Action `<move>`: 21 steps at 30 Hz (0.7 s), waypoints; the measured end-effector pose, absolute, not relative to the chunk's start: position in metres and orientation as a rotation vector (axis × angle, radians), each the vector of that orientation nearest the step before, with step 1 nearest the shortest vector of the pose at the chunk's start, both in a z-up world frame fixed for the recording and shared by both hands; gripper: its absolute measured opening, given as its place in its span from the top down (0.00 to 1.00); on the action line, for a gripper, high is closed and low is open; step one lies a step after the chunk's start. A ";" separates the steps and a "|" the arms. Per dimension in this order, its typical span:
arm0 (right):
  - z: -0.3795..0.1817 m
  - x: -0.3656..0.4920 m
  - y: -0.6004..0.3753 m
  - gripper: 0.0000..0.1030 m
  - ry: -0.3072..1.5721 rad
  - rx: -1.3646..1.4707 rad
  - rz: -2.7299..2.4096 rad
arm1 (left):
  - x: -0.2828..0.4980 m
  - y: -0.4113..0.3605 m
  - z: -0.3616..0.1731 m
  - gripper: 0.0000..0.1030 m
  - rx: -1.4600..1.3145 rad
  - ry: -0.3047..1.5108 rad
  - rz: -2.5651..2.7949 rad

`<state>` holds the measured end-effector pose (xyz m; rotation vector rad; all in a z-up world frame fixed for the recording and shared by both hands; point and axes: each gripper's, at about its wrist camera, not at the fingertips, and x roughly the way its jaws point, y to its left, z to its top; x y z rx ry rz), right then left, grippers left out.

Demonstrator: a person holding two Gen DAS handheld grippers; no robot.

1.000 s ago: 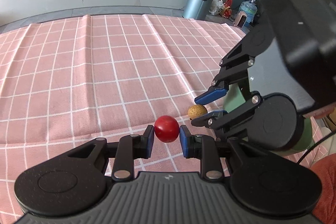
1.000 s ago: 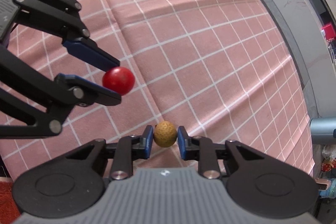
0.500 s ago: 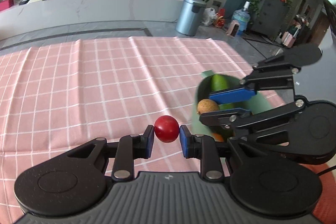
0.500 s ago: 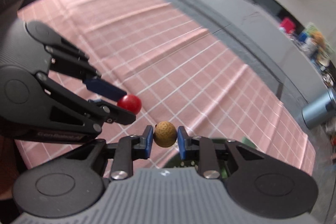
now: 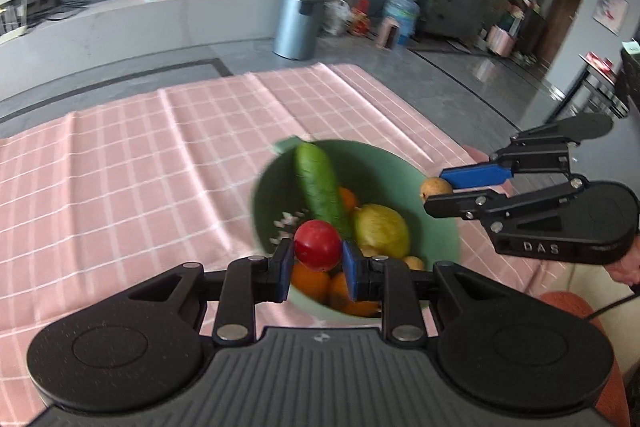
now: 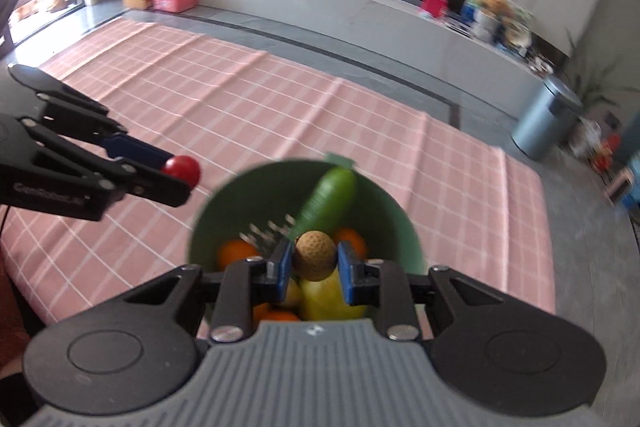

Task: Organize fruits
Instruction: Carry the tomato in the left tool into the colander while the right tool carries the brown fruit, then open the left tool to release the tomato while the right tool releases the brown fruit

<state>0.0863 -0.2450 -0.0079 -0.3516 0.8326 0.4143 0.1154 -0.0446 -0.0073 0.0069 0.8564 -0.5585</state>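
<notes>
Two grippers above green bowl (image 5: 436, 227) of cucumber (image 5: 320, 187), oranges, lemon, left gripper (image 5: 316, 263) fingers clamping red fruit (image 5: 318, 245), right gripper (image 6: 314, 263) fingers clamping tan fruit (image 6: 315, 255)

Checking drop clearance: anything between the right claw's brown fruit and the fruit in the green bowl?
Nothing: in the right wrist view the brown fruit hangs over the green bowl, only air above the yellow fruit.

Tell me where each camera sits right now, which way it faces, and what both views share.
Left wrist: on the left tool, looking forward and down over the green bowl; its own fingers clamp a red fruit, and the right tool shows at right.
Right wrist: on the right tool, looking down into the bowl; its fingers clamp a tan fruit, left tool at left.
Shared: bowl, cucumber, pink checked cloth, both fruits.
</notes>
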 end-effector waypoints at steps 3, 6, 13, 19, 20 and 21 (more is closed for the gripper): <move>-0.019 0.088 -0.261 0.80 0.864 -0.332 0.396 | 0.120 -0.061 -0.019 0.72 0.022 0.893 -0.585; -0.032 0.091 -0.266 0.80 0.894 -0.324 0.399 | 0.125 -0.074 -0.031 0.72 0.036 0.934 -0.594; -0.055 0.099 -0.267 0.80 0.961 -0.356 0.423 | 0.131 -0.093 -0.051 0.72 0.067 0.994 -0.608; -0.067 0.100 -0.267 0.80 0.987 -0.369 0.439 | 0.133 -0.100 -0.054 0.72 0.086 0.994 -0.608; -0.069 0.101 -0.266 0.80 0.990 -0.369 0.440 | 0.134 -0.100 -0.054 0.72 0.085 0.995 -0.607; -0.071 0.100 -0.265 0.80 0.992 -0.370 0.441 | 0.135 -0.101 -0.055 0.72 0.085 0.995 -0.607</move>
